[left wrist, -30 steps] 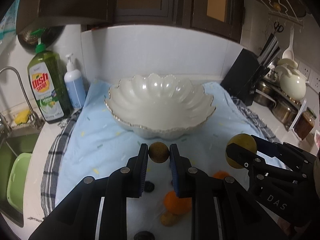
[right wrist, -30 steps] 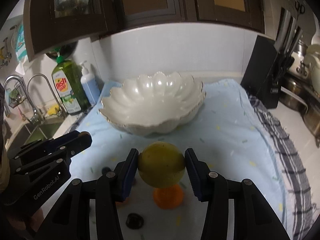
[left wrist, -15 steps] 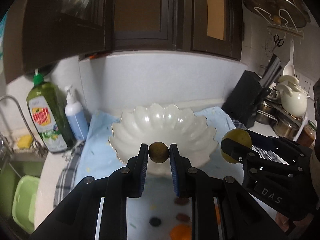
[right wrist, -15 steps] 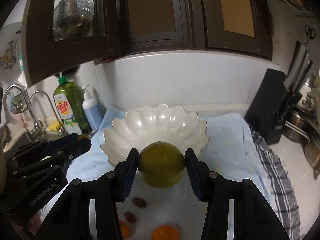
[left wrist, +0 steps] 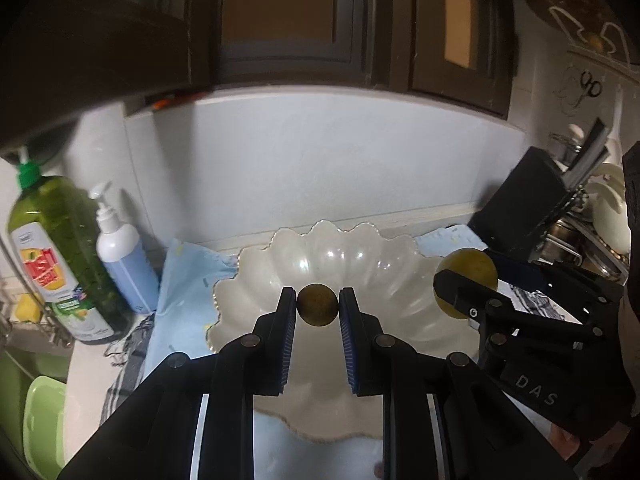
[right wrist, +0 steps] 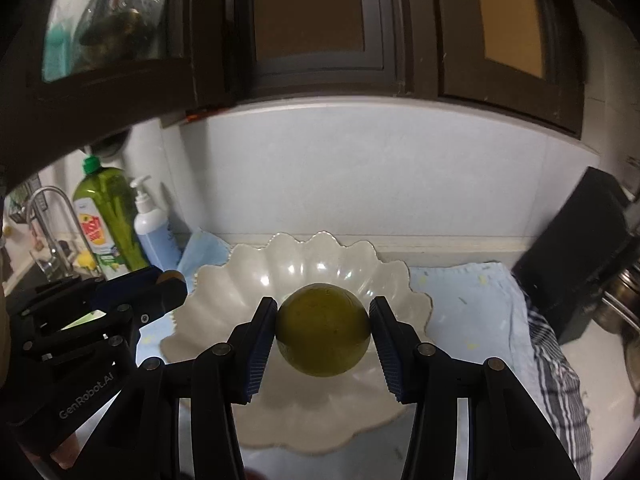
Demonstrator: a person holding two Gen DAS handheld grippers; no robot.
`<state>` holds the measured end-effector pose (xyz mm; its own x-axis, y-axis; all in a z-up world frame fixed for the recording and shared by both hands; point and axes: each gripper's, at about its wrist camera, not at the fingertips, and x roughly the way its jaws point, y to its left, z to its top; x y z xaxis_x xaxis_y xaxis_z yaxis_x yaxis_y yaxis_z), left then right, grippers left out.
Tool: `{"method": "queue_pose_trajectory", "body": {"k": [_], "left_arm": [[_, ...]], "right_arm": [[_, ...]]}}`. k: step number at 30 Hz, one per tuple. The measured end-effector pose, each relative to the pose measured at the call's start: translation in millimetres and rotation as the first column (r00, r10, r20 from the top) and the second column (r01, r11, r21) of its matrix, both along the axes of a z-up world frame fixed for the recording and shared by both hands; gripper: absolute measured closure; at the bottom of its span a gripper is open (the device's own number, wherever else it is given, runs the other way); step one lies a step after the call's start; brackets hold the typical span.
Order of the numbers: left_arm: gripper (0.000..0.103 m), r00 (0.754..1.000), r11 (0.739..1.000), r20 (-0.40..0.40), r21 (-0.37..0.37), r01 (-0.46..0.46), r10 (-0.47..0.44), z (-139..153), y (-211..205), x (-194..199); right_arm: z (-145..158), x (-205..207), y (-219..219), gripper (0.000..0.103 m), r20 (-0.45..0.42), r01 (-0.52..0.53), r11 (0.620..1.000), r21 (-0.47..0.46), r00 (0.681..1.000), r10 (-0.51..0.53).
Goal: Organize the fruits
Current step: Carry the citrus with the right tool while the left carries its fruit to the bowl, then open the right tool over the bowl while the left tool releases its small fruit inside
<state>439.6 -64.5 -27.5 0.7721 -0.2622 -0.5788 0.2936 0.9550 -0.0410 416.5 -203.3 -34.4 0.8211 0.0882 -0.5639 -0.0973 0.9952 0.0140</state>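
A white scalloped bowl (left wrist: 360, 256) (right wrist: 240, 280) sits on a light blue cloth (left wrist: 184, 276) (right wrist: 472, 304), with nothing lying in the part of it I can see. My left gripper (left wrist: 318, 305) is shut on a small round brown fruit (left wrist: 318, 305) and hangs over the bowl. The right gripper (right wrist: 322, 330) is shut on a larger yellow-green round fruit (right wrist: 322, 330), also above the bowl. In the left wrist view the right gripper (left wrist: 466, 286) shows at the right with its yellow-green fruit (left wrist: 468, 270). The left gripper (right wrist: 170, 280) shows at the left of the right wrist view.
A green dish soap bottle (left wrist: 60, 256) (right wrist: 108, 216) and a blue pump bottle (left wrist: 124, 264) (right wrist: 154, 232) stand left of the bowl by the sink tap (right wrist: 52, 208). A black knife block (left wrist: 532, 208) (right wrist: 580, 260) stands at the right. Dark cabinets (left wrist: 280, 20) hang overhead. A checked towel (right wrist: 560, 380) lies under the blue cloth.
Both grippers have moved forward and a little up with their fruits, from over the cloth to over the bowl. The loose fruits on the cloth have dropped out of view.
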Motion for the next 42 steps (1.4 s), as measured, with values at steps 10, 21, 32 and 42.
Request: {"method": "queue_pose_trajectory", "body": {"k": [10,21,32,42], "left_arm": [[0.080,0.991,0.998,-0.130,0.056,0.007,0.000,-39,-13,68],[0.080,0.968,0.995,-0.252,0.095,0.030,-0.005,-72,-21,105],[0.038,0.964,0.989,-0.264,0.145,-0.001,0.040,-73,-18,114],[0.019,0.980,0.986,-0.185,0.160,-0.040,0.070,-50,-11,85]], "right_arm": [[-37,70,-13,0.054,-0.128,-0.004,0.999,-0.035,0.992,0.000],[-69,113,-15,0.054,-0.260,-0.029,0.999,-0.035,0.965,0.019],[-75,116,-26,0.034,-0.264,0.045,0.998,-0.051,0.963,-0.057],[-51,83,-25,0.030,-0.204,0.062,0.990,-0.124,0.975,-0.087]]}}
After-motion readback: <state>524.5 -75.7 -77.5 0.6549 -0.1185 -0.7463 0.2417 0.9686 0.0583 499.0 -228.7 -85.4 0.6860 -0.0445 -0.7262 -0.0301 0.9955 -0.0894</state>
